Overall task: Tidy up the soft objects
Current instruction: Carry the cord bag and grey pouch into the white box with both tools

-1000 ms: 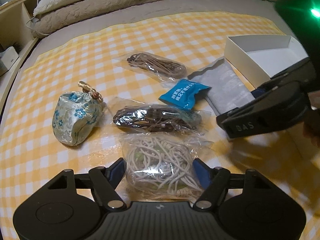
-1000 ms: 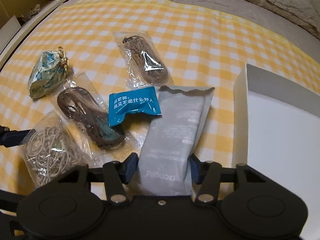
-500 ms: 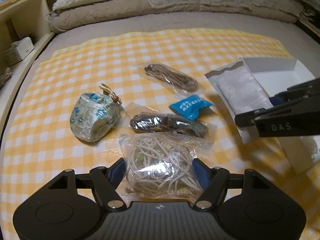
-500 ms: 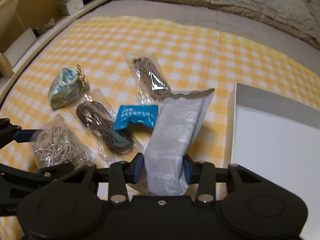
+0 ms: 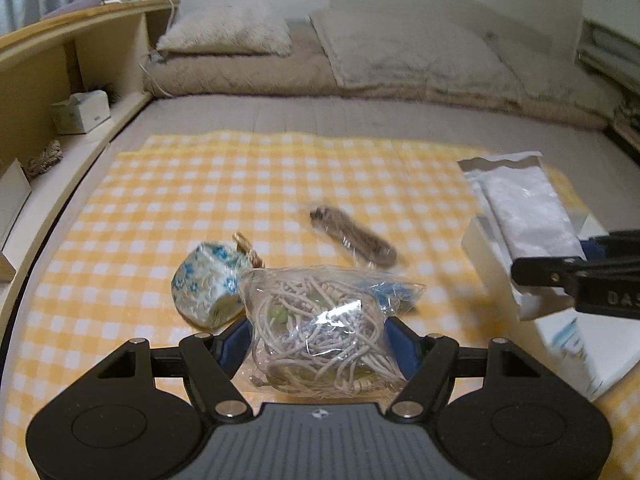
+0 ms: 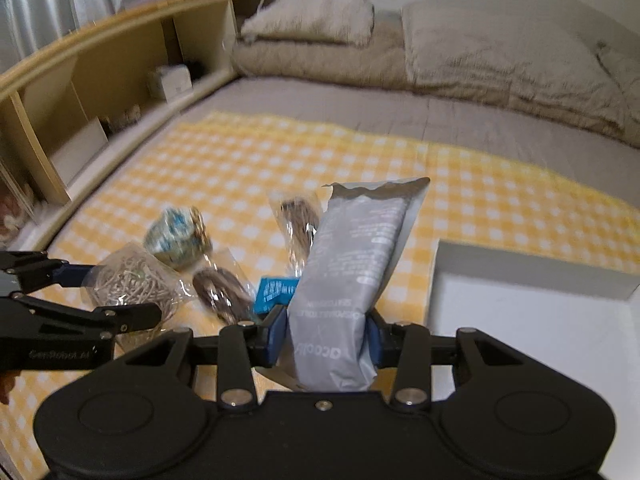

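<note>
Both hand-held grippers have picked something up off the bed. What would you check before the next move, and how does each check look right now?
1. Left hand-held gripper holds the cord bag: ok, pads press both sides.
2. Right hand-held gripper holds the grey pouch: ok, clamped near its lower end.
3. Both items lifted off the checked cloth: ok.
4. White box open with room: ok, the visible part is empty.
5. Grippers clear of each other: ok, apart in both views.
6. Pouch secure against slipping: cannot tell.

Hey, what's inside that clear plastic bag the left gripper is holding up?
The clear bag holds a tangle of pale cord with a few green and ribbed beads. What lies deeper in the tangle is covered.
</note>
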Available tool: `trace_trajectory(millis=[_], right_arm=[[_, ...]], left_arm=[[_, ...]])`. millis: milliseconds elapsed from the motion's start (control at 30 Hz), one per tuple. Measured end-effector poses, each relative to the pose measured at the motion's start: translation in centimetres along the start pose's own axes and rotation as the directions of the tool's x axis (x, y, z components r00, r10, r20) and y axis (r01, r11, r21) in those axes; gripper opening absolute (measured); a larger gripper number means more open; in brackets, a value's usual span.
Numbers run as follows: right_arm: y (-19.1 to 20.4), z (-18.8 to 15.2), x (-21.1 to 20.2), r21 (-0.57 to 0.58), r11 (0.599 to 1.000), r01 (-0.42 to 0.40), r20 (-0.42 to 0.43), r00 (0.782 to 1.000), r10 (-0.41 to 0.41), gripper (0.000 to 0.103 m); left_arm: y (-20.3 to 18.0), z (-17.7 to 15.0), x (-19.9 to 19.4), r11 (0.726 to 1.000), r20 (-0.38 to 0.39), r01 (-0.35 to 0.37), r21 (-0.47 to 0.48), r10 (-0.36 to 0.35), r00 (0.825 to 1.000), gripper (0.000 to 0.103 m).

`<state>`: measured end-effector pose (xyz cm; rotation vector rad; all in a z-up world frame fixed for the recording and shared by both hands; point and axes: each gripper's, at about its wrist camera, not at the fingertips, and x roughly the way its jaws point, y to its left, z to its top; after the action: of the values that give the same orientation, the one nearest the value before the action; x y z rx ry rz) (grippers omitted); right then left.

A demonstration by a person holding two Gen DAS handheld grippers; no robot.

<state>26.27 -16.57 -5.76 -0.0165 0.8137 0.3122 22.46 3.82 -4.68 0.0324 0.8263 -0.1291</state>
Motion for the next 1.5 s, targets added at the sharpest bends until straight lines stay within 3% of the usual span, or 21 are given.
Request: trace_trajectory(millis=[267, 733, 1100, 1300, 1500], right_arm=[[-1.8, 0.6, -4.6, 0.004, 1.0, 0.018, 0.12, 0.993, -0.018, 0.042], [-8.7, -1.5, -9.2, 0.083, 0.99, 0.11, 0.179, 0.976, -0.123, 0.042], [-13.6, -4.1, -10.1, 0.109, 0.981, 0.161, 0.117, 0.978, -0.174, 0.042], [-15.4, -5.5, -9.2, 0.091, 0.979, 0.183, 0.041, 0.981, -0.187, 0.042], [-16.4, -6.5, -8.3, 0.077, 0.978, 0.192, -0.018, 0.981, -0.191, 0.043]], left_arm=[[-2.1, 1.2, -1.4, 0.996, 0.092, 0.072, -0.052, -0.067, 0.994, 0.072], [-8.8, 3.0, -0.7, 0.976, 0.156, 0.206, -0.065, -0.194, 0.969, 0.072], [-15.8, 3.0, 2.2, 0.955, 0.097, 0.295, -0.039, -0.29, 0.952, 0.072], [-18.3, 2.6, 5.0, 0.935, 0.029, 0.339, -0.102, -0.338, 0.941, 0.072], [-19.7, 2.4, 7.9, 0.924, -0.012, 0.333, -0.19, -0.341, 0.94, 0.072]])
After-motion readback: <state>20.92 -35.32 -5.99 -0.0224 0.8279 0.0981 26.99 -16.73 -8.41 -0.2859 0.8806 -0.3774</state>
